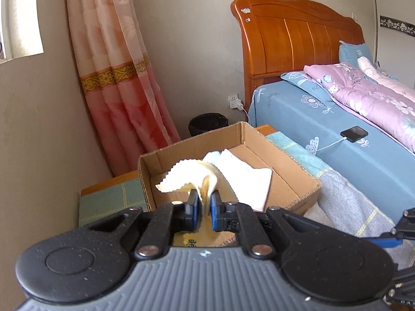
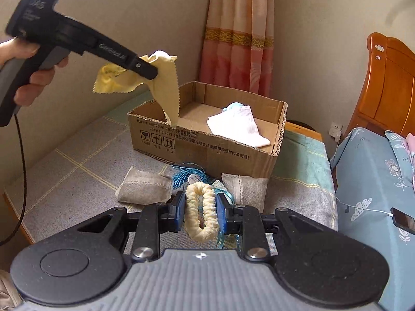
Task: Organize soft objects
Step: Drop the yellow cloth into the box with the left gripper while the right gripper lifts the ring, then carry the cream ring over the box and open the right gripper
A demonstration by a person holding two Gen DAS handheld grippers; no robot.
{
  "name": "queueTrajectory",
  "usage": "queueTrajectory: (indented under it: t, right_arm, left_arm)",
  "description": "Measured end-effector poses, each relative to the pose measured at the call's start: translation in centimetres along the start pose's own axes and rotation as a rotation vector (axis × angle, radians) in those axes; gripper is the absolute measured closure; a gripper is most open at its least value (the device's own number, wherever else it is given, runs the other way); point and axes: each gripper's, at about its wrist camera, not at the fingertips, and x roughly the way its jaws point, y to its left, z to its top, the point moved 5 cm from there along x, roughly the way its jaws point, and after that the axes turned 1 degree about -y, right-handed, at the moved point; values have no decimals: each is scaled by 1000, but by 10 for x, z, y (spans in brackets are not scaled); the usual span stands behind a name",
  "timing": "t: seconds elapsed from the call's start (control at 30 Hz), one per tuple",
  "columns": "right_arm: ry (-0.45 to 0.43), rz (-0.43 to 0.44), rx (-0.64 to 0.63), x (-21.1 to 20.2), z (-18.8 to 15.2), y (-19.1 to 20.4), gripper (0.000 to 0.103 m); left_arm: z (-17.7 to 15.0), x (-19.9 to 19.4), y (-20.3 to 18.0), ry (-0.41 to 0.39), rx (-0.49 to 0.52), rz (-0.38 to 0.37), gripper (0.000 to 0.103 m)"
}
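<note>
My left gripper [image 1: 204, 202] is shut on a pale yellow cloth [image 1: 189, 178] with zigzag edges. In the right wrist view that left gripper [image 2: 149, 71] hangs above the near left corner of the open cardboard box [image 2: 197, 145], and the yellow cloth [image 2: 163, 90] dangles over the box rim. My right gripper [image 2: 201, 213] is shut on a cream fluffy scrunchie [image 2: 201, 212], held above the bench in front of the box. Inside the box lie a white cloth [image 2: 238, 125] and a light blue item [image 2: 233, 106]; in the left wrist view the white cloth [image 1: 249, 178] lies past the yellow one.
Two grey-beige pouches [image 2: 144, 188] [image 2: 246, 189] and a blue tassel bundle [image 2: 186, 175] lie on the grey checked bench cover [image 2: 77, 160]. A bed [image 1: 324, 119] with a phone [image 1: 354, 133] on a cable stands to the right. A curtain [image 1: 116, 77] and black bin [image 1: 207, 124] stand behind.
</note>
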Motion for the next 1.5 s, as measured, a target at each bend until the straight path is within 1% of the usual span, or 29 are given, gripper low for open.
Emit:
queueTrajectory:
  t: [0.23, 0.3, 0.33, 0.37, 0.4, 0.43, 0.47, 0.5, 0.63, 0.73, 0.8, 0.83, 1.03, 1.17, 1.33, 1.5]
  right_arm:
    - [-15, -10, -11, 7, 12, -3, 73]
    - [-13, -14, -10, 8, 14, -4, 73]
    - [-12, -17, -10, 9, 16, -5, 73]
    - [-11, -19, -10, 10, 16, -5, 73]
    - [-9, -21, -11, 11, 17, -6, 73]
    - [-8, -24, -11, 12, 18, -6, 73]
    - [-7, -27, -11, 12, 19, -7, 73]
    - [-6, -28, -11, 13, 19, -8, 73]
    - [-9, -31, -9, 13, 22, -9, 73]
    - [-7, -28, -14, 16, 24, -9, 73]
    - [-9, -24, -20, 18, 26, -8, 73]
    - [-11, -21, -20, 19, 27, -7, 73]
    - [-23, 1, -19, 26, 39, -6, 73]
    - [-28, 13, -5, 37, 50, -11, 73]
    - [-42, 24, 19, 53, 67, -19, 73]
    - [-51, 37, -6, 71, 94, -18, 73]
  left_arm:
    - [33, 58, 18, 45, -9, 37, 95]
    - [39, 74, 25, 57, -13, 50, 92]
    - [41, 82, 27, 58, -15, 68, 84]
    - [42, 89, 30, 51, -19, 93, 59]
    - [44, 95, 32, 36, -21, 110, 43]
    - [44, 100, 33, 32, -19, 110, 19]
    - [43, 107, 34, 48, -21, 102, 16]
    - [41, 111, 36, 65, -37, 96, 16]
    - [33, 108, 39, 63, -75, 82, 16]
    - [27, 94, 40, 47, -90, 75, 15]
    - [22, 85, 41, 46, -92, 84, 12]
    - [19, 79, 41, 44, -93, 88, 9]
    - [-4, 43, 39, 28, -142, 104, 5]
    - [-27, 23, 36, 48, -200, 123, 4]
    - [-59, 9, 30, 110, -281, 142, 4]
    - [-88, -3, 23, 137, -303, 166, 4]
